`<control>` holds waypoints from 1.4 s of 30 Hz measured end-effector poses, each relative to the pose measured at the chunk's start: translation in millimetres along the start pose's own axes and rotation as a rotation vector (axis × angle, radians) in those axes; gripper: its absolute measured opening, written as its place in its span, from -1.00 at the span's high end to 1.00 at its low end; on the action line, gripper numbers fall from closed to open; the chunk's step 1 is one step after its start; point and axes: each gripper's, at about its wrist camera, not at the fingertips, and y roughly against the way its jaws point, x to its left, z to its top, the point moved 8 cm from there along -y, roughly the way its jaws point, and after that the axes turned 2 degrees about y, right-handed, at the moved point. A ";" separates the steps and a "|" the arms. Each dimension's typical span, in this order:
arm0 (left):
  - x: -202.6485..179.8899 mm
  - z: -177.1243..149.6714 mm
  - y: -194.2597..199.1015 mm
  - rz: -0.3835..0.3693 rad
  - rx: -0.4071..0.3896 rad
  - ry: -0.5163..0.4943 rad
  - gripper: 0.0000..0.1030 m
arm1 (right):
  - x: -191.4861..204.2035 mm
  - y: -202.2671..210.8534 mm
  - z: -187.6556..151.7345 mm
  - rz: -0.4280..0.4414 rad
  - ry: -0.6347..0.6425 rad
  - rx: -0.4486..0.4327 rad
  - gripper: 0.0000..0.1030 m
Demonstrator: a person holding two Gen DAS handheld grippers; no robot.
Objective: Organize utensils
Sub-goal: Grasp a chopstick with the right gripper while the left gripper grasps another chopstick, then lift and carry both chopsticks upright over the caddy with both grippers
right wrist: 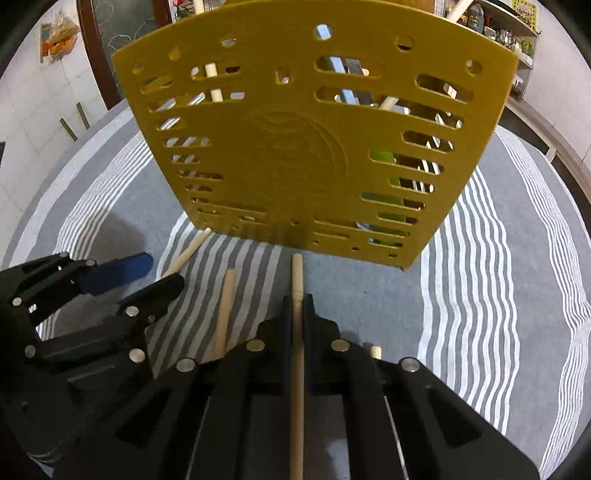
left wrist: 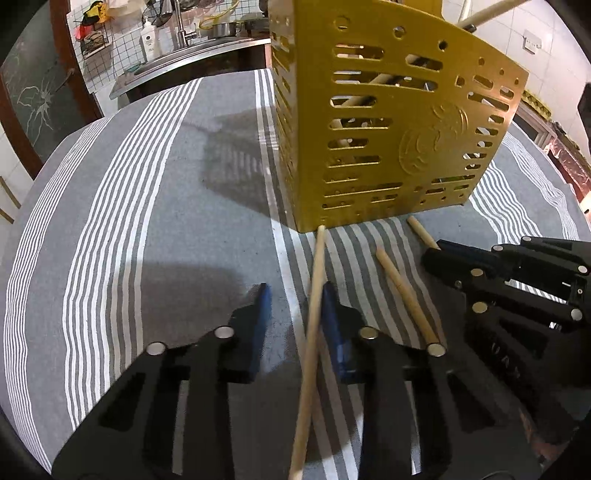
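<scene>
A yellow slotted utensil holder [left wrist: 388,122] stands on the striped cloth, also in the right wrist view [right wrist: 303,147], with wooden sticks and metal utensils inside. My left gripper [left wrist: 295,295] is open, its blue pads on either side of a long wooden stick [left wrist: 312,332] lying on the cloth. My right gripper [right wrist: 297,301] is shut on another wooden stick [right wrist: 296,280] that points at the holder; it shows in the left wrist view [left wrist: 436,251] too. A third wooden stick [left wrist: 402,291] lies between the two, also in the right wrist view [right wrist: 226,306].
The grey and white striped tablecloth [left wrist: 147,203] covers the round table. A sink counter with a faucet and a soap bottle [left wrist: 149,38] lies beyond the far edge. Shelves with jars [right wrist: 509,33] stand behind the holder.
</scene>
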 end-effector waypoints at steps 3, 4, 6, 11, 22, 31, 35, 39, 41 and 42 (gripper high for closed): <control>0.7 -0.8 4.3 -0.009 -0.015 0.006 0.92 | -2.8 8.3 -2.3 0.020 -0.014 -0.018 0.89; 0.8 -0.9 8.0 -0.020 -0.025 0.018 0.92 | -0.9 15.5 -2.7 0.029 -0.016 -0.034 0.89; 1.9 1.2 19.6 -0.032 -0.067 0.032 0.92 | -10.8 34.2 -1.3 0.027 0.000 -0.072 0.89; 5.4 8.4 64.6 -0.063 -0.193 0.066 0.92 | -4.0 86.1 2.0 0.049 0.020 -0.197 0.89; 11.7 11.2 191.2 -0.128 -0.482 0.108 0.92 | -6.4 206.8 3.0 0.163 -0.019 -0.511 0.89; 0.4 5.1 242.9 -0.147 -0.559 0.085 0.91 | -17.1 252.2 3.5 0.175 -0.026 -0.635 0.88; -4.7 8.4 250.3 -0.147 -0.570 0.072 0.91 | -19.7 262.5 4.8 0.172 -0.028 -0.667 0.88; -11.0 8.9 259.6 -0.144 -0.585 0.049 0.91 | -23.8 276.8 2.8 0.164 -0.029 -0.706 0.88; -12.7 9.4 263.1 -0.144 -0.588 0.045 0.91 | -25.0 280.6 0.7 0.163 -0.032 -0.712 0.88; -13.7 9.4 264.6 -0.145 -0.589 0.043 0.91 | -25.8 281.5 0.6 0.162 -0.033 -0.715 0.88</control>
